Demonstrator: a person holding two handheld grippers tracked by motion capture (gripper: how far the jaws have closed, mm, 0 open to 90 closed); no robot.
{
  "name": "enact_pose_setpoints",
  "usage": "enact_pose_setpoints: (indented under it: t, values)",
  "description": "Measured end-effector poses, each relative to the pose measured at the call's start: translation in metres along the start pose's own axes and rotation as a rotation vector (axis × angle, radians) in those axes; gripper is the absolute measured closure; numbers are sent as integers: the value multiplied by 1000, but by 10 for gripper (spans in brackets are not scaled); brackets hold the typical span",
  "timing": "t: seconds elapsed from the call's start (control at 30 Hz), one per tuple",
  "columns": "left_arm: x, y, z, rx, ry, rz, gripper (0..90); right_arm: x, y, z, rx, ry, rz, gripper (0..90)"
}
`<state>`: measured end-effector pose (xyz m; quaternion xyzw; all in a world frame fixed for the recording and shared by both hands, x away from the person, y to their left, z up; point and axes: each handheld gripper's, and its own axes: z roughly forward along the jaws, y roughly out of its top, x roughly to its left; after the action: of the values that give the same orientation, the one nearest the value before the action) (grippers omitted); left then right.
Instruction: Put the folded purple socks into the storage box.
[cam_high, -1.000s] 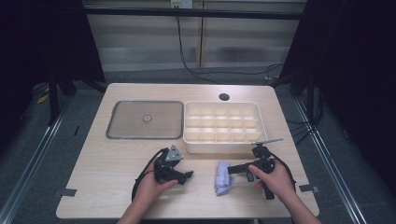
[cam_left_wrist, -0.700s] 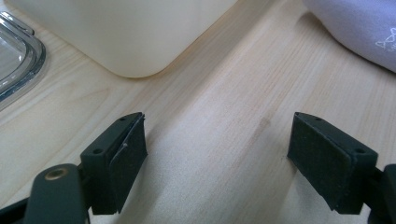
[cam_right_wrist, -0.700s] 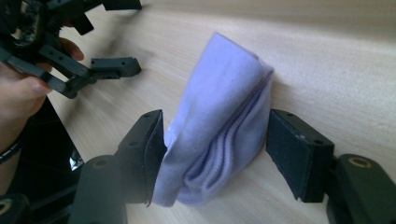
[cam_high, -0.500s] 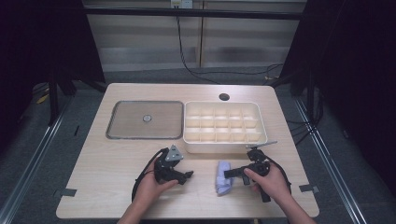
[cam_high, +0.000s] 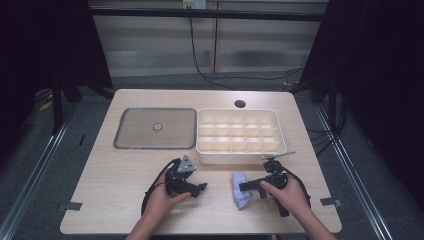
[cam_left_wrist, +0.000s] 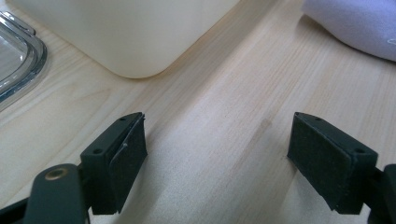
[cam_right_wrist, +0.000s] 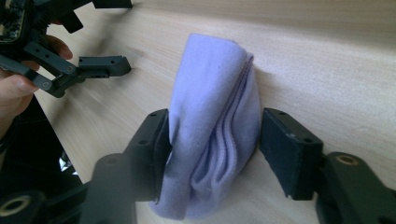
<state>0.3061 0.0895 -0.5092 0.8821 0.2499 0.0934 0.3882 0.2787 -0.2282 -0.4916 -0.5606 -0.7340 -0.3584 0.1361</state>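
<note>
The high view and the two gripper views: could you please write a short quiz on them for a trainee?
1. True or false: the left gripper holds the cloth.
2. Where does the clear lid lie? A: on top of the divided box. B: beside the box, to its left in the high view. C: under the cloth.
3. What lies between the jaws of the right gripper?

Key
1. False: its jaws stand open with nothing between them.
2. B.
3. The cloth. Those jaws have just been closing around it, and a firm clamp is not yet evident.
</note>
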Motion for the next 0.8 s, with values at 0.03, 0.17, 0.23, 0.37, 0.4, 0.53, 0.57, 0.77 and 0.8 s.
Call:
enact_pose_setpoints:
  t: [0.03,0.17,0.23,0.37,0.4,0.53,0.57,0.77,0.8]
  values:
    - [0,0,0,0,0,0,188,1,0,0,5,-6,1,454]
    - [0,0,0,0,1,1,187,2,0,2,8,-13,-4,530]
    - [0,0,0,0,1,1,187,2,0,2,12,-27,-8,584]
    - [0,0,0,0,1,1,187,2,0,4,18,-33,-12,652]
    - [0,0,0,0,1,0,188,2,0,4,21,-34,-11,662]
    - [0,0,0,0,1,1,188,1,-1,3,20,-23,-6,696]
    - [0,0,0,0,1,1,188,1,0,3,22,-19,-4,702]
    - [0,0,0,2,2,-4,188,-2,3,1,37,10,7,718]
    - [0,0,0,2,2,-4,188,-1,4,0,34,15,7,718]
